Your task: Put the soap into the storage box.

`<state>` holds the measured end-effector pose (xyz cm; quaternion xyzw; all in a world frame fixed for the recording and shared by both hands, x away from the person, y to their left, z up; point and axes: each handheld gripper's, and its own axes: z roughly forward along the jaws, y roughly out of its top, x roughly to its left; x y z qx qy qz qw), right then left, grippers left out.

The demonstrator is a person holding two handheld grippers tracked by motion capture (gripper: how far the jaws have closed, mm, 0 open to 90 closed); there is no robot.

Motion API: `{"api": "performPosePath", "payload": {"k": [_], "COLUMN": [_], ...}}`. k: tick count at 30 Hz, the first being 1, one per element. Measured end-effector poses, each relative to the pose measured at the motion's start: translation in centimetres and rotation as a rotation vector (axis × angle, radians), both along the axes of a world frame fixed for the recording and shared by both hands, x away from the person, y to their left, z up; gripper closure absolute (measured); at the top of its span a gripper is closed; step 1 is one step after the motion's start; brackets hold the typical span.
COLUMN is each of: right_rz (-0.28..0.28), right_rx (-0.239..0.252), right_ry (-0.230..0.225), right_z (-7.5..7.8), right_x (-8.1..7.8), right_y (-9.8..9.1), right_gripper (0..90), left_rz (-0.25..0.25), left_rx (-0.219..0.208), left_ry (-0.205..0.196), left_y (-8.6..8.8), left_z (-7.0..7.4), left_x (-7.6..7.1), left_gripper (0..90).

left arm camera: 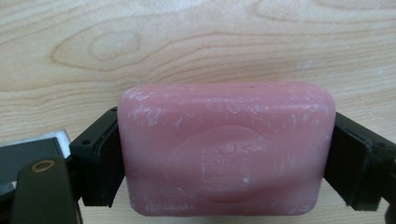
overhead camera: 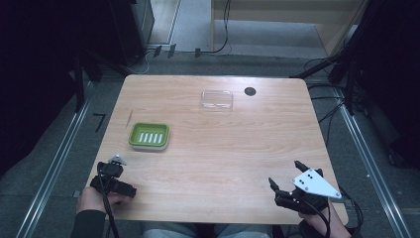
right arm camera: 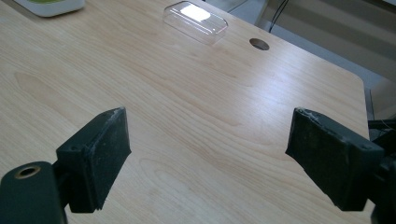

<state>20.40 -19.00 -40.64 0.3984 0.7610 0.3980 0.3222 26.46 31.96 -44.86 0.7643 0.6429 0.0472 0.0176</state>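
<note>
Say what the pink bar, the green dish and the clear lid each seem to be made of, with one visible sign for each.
Pink bar: likely soap; matte, waxy, with white scuffs and an embossed oval stamp.
Green dish: probably plastic; even bright colour, rounded moulded rim, a paler slotted insert.
Clear lid: seemingly thin transparent plastic; the wood shows through it and its top glares.

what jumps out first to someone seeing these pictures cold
The pink soap bar, clamped between the left gripper's black fingers just over the wooden table. Next, the bright green soap dish on the table's left half, ahead of that gripper. Then the right gripper, its fingers wide open over bare wood.
</note>
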Motion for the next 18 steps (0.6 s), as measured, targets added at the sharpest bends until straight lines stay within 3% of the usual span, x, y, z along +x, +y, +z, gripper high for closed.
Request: {"api": "performPosePath", "payload": {"k": [18], "right_rz": [0.0], "right_rx": [-0.001], "right_ry": [0.001], "right_z": [0.0], "right_x": [0.0], "right_y": [0.0], "right_gripper": [13.6], "left_rz": [-0.045], "left_rx": [-0.007], "left_ry": [-0.007], "left_y": [-0.6], "left_z": [0.6], "left_x": [1.2], "left_gripper": [13.9]}}
